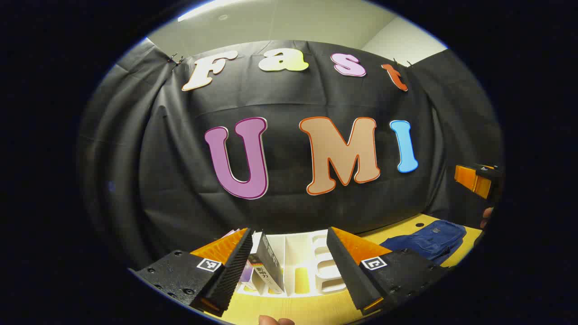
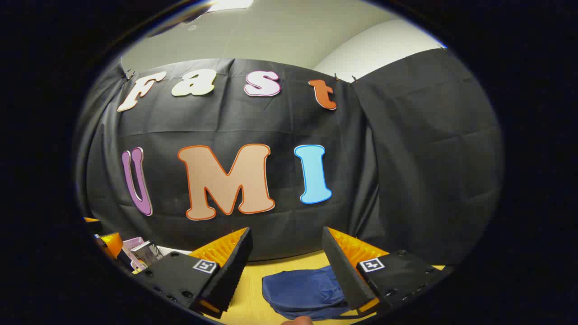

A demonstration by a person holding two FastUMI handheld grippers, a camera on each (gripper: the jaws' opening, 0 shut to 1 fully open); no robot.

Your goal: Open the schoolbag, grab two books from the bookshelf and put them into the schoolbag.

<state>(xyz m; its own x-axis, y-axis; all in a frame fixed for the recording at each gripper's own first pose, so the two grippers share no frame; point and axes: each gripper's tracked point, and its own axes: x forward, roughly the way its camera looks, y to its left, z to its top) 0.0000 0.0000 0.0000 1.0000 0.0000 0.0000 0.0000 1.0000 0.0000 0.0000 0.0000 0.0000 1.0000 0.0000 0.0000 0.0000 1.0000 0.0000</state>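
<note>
Jaws of left gripper (image 1: 289, 266) gaping over bookshelf (image 1: 311, 266) and books (image 1: 266, 266); right gripper (image 2: 286, 271) hovering open above schoolbag (image 2: 302, 291) lying on bench (image 2: 248, 298).

Left gripper (image 1: 289, 253) is held level, facing forward, its jaws spread wide with nothing between them. Right gripper (image 2: 285, 257) is likewise level with its jaws spread wide and nothing gripped. A fingertip shows at the bottom edge of each gripper view.
</note>
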